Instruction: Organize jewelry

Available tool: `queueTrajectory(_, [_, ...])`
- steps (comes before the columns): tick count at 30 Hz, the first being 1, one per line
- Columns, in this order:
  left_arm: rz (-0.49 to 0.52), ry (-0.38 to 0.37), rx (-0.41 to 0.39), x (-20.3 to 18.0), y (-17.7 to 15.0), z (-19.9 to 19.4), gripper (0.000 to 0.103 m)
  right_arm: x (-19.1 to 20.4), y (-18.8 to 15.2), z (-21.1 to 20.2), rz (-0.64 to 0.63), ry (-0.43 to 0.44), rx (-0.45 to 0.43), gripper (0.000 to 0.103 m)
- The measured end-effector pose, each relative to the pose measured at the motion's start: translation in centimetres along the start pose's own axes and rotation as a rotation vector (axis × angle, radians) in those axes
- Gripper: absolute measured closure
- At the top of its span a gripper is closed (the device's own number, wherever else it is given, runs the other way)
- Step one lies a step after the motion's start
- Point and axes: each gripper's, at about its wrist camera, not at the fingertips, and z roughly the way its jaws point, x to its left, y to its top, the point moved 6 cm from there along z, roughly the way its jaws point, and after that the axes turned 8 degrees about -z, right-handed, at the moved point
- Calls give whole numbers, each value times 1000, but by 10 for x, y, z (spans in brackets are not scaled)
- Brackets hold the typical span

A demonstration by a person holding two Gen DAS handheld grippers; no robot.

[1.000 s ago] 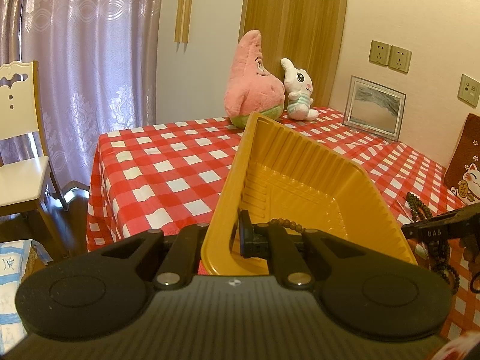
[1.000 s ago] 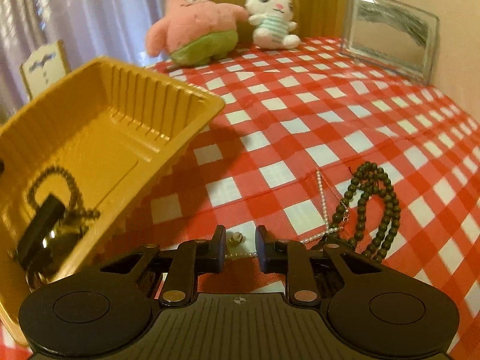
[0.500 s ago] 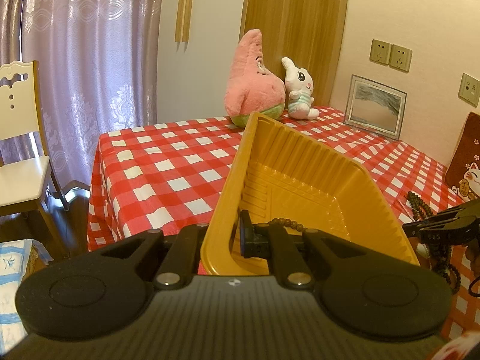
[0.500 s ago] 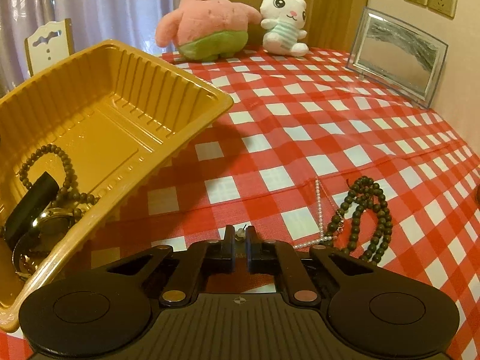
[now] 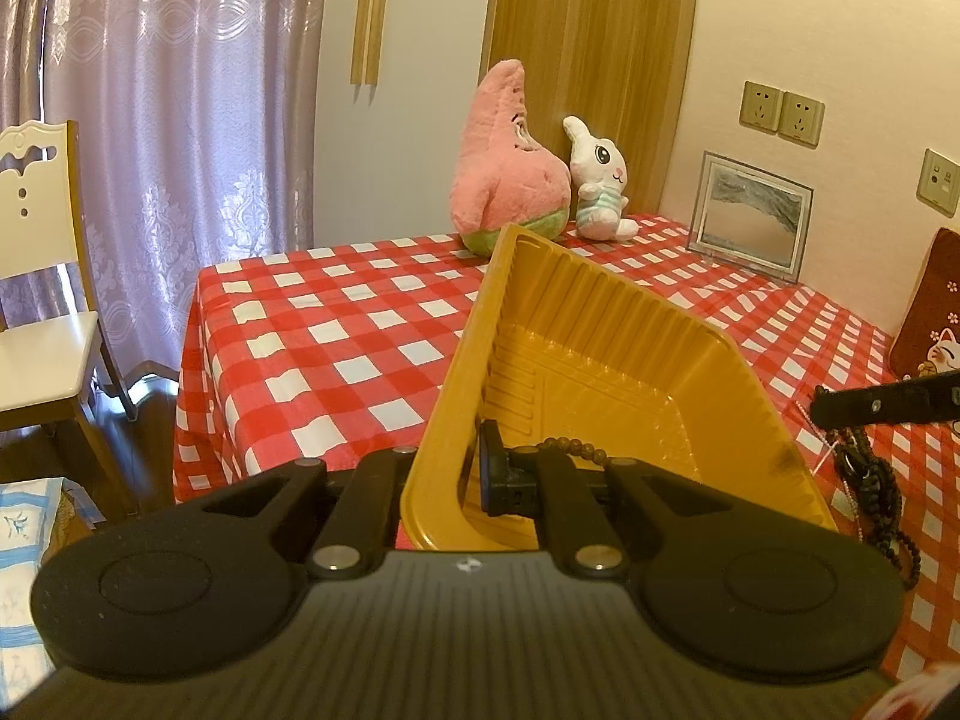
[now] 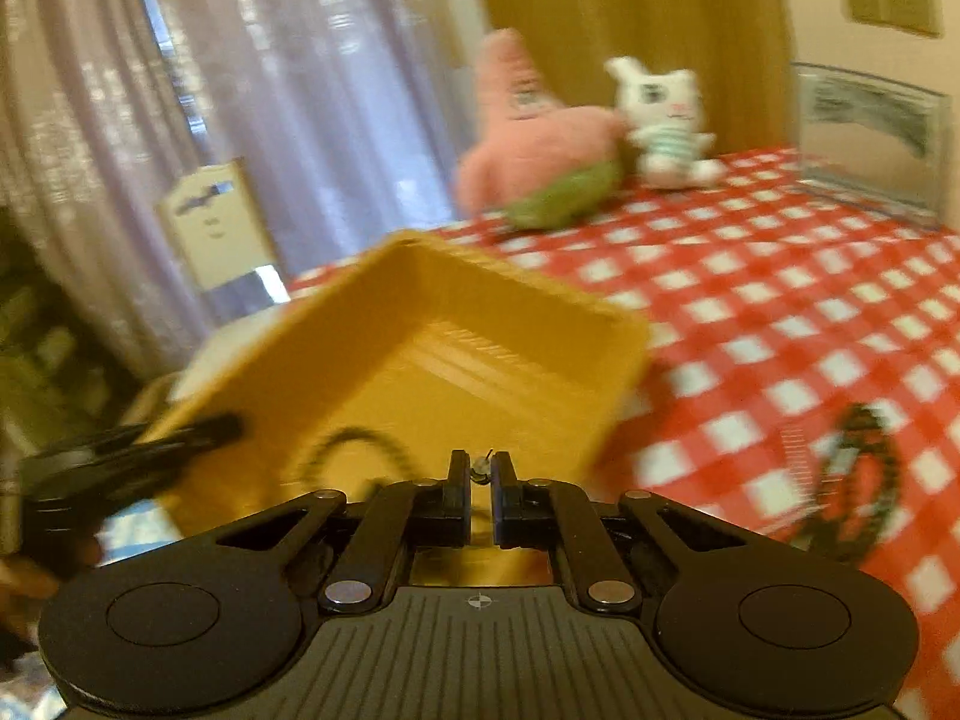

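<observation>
My left gripper (image 5: 447, 480) is shut on the near wall of the yellow plastic tray (image 5: 600, 360) and holds it tilted above the checked table. A brown bead bracelet (image 5: 573, 447) lies inside the tray. My right gripper (image 6: 478, 477) is shut on a small metal earring (image 6: 480, 467), lifted over the tray's edge (image 6: 456, 312); this view is blurred. A dark green bead necklace (image 5: 870, 480) and a thin pearl chain (image 5: 831, 456) lie on the cloth at the right. The right gripper's finger (image 5: 882, 405) shows in the left wrist view.
A pink star plush (image 5: 510, 162) and a white rabbit plush (image 5: 600, 186) sit at the table's far edge. A framed picture (image 5: 750, 216) leans on the wall. A white chair (image 5: 36, 324) stands left of the table. A red cushion (image 5: 930, 312) is at the right.
My right gripper closed on the earring, lifted it off the cloth and swung left toward the tray. The left gripper held the tray still.
</observation>
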Motion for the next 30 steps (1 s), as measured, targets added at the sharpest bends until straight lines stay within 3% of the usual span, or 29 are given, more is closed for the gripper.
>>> queueTrajectory(3, [-2,0,1,0,0,0,96,29,0,11,-12,81,16,97])
queueTrajectory(8, [-3,-1,1,0,-1,0,96,66,-7,40,-49,145,69,97])
queueTrajectory(13, [-2,0,1,-1,0,0,96,77,-9,59,-78,102,107,96])
queueTrajectory(15, [-3,0,2,-1,0,0,96,78,-6,58,-74,98,98,91])
queueTrajectory(17, [-3,0,2,-1,0,0,96,76,-6,55,-75,90,91,69])
queueTrajectory(18, [-2,0,1,-1,0,0,96,75,-4,53,-72,84,81,66])
queueTrajectory(30, [1,2,0,-2,0,-1,96,64,0,30,-43,44,42,66])
